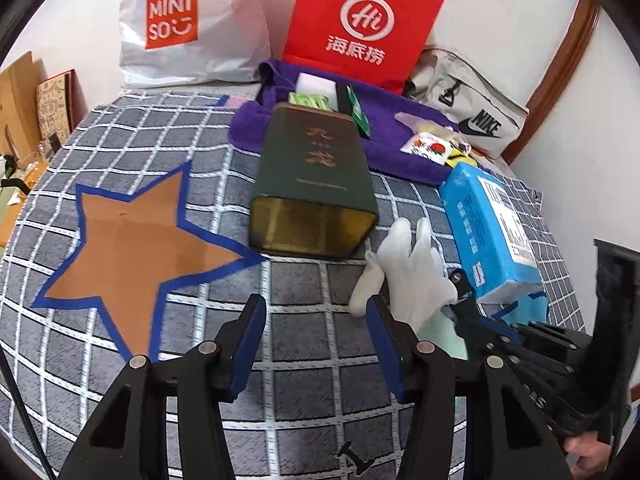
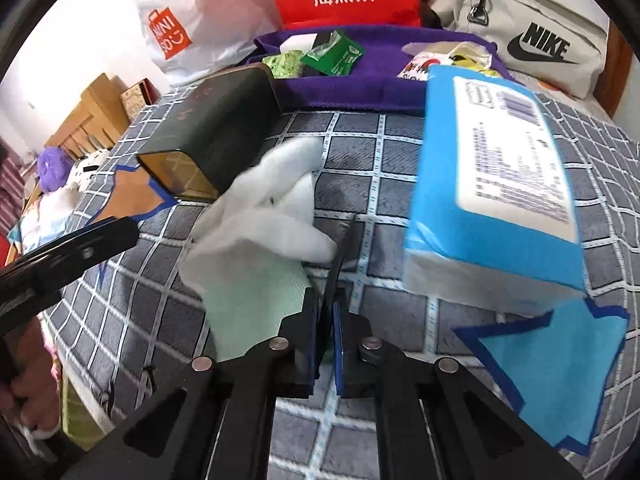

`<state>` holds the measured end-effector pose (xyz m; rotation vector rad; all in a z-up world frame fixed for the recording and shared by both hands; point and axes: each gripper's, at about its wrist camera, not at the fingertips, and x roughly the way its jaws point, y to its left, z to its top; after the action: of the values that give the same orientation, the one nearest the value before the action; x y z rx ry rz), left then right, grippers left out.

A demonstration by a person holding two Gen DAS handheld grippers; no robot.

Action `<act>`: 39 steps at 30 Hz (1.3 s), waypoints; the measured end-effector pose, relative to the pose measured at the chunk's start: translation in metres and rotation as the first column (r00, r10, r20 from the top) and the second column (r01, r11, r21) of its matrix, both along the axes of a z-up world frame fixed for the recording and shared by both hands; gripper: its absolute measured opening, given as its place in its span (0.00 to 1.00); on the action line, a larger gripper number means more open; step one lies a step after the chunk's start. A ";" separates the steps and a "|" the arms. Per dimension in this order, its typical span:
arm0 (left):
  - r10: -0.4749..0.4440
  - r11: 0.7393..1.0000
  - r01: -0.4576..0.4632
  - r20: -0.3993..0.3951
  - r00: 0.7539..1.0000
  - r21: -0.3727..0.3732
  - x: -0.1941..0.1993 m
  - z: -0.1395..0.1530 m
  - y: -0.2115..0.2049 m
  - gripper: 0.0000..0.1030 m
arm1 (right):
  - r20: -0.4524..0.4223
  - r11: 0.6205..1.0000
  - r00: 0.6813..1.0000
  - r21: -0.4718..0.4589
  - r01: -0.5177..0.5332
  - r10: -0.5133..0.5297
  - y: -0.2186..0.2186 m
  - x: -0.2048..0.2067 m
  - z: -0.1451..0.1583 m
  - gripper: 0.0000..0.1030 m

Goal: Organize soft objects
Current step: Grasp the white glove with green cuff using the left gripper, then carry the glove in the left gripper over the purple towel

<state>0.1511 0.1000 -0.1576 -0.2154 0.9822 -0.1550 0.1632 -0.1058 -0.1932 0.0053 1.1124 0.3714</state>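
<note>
Checked bedspread (image 1: pixel 168 360); limp white glove (image 1: pixel 412 272), mint-green cuff.

Both views are bright and evenly lit by soft, diffuse light with no clear source, so shadows are faint; only a thin dark band sits under the green tin (image 1: pixel 316 184). The fisheye lens bends the checked blanket (image 1: pixel 200 140) into curves and leaves black corners around the round picture. The white glove (image 2: pixel 272 208) and blue tissue pack (image 2: pixel 500 184) look smeared in the right view. The white plastic bag (image 1: pixel 192 24) shows mild glare.
</note>
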 end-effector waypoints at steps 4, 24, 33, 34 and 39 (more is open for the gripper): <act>-0.048 0.998 0.047 -0.008 0.999 -0.045 0.001 -0.003 -0.015 0.48 | -0.005 0.999 0.999 0.035 -0.042 0.042 -0.011 -0.013 0.006 0.04; -0.155 0.984 0.159 -0.054 0.986 0.084 0.015 -0.030 -0.103 0.10 | 0.062 1.000 0.998 -0.011 -0.029 0.029 -0.079 -0.043 0.006 0.03; -0.024 0.993 0.033 -0.074 0.997 0.111 -0.015 -0.020 -0.053 0.09 | 0.071 0.999 0.997 0.047 -0.024 0.020 -0.090 -0.043 0.000 0.03; -0.014 0.993 0.022 -0.072 0.997 0.113 -0.015 -0.019 -0.050 0.09 | 0.078 0.998 0.997 0.048 -0.031 0.027 -0.089 -0.044 0.003 0.03; 0.045 0.993 -0.039 -0.052 0.998 0.109 -0.025 -0.010 -0.031 0.09 | 0.112 0.997 0.993 0.061 -0.043 0.036 -0.088 -0.051 0.017 0.03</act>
<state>0.1263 0.0688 -0.1673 -0.1421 1.0367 -0.0573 0.1125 -0.1936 -0.1758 0.0186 0.9916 0.4373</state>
